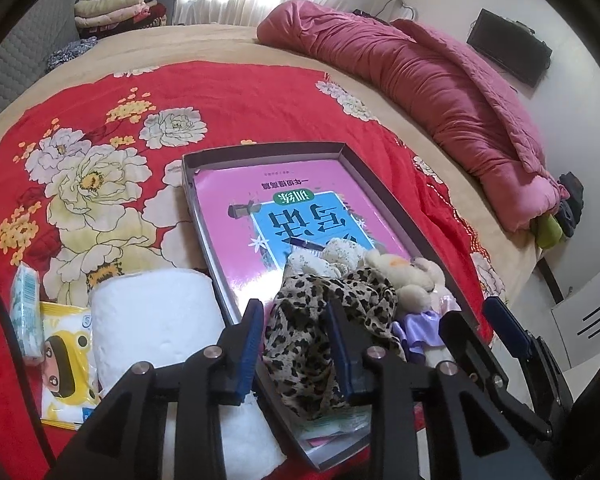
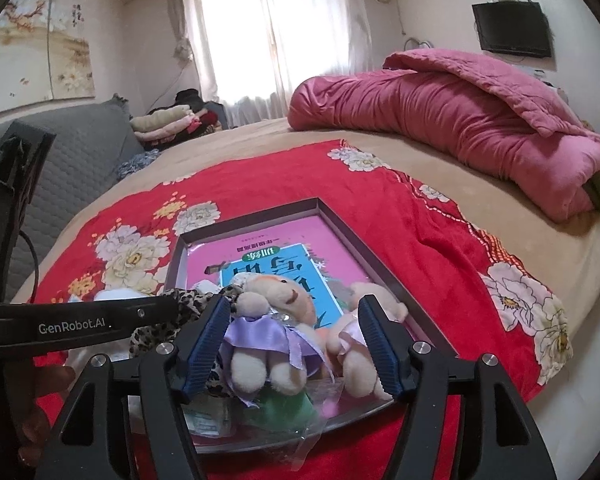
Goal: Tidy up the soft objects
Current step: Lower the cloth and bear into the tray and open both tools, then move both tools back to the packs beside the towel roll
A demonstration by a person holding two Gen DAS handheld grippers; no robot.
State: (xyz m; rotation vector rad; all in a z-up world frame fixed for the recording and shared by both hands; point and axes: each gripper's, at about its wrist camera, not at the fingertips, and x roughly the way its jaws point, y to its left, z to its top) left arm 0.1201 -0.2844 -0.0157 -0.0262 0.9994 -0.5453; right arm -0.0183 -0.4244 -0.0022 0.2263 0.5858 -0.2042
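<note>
A shallow grey box (image 1: 260, 151) lies on the red floral bedspread with a pink book (image 1: 236, 208) in it. At its near end lie a leopard-print cloth (image 1: 300, 336), a lace item and two small plush bears in purple and pink dresses (image 2: 276, 320). My left gripper (image 1: 296, 344) is open, its fingers either side of the leopard cloth (image 2: 156, 332). My right gripper (image 2: 296, 344) is open around the two bears, just above the box's (image 2: 340, 220) near end. A toilet paper roll (image 1: 156, 320), a yellow wipes pack (image 1: 64, 356) and a tissue pack (image 1: 26, 312) lie left of the box.
A rolled pink quilt (image 1: 440, 92) lies along the bed's far right side. Folded clothes (image 2: 168, 124) are stacked at the far end by the window. A grey padded headboard (image 2: 72, 160) is on the left. A TV (image 2: 512, 28) hangs on the right wall.
</note>
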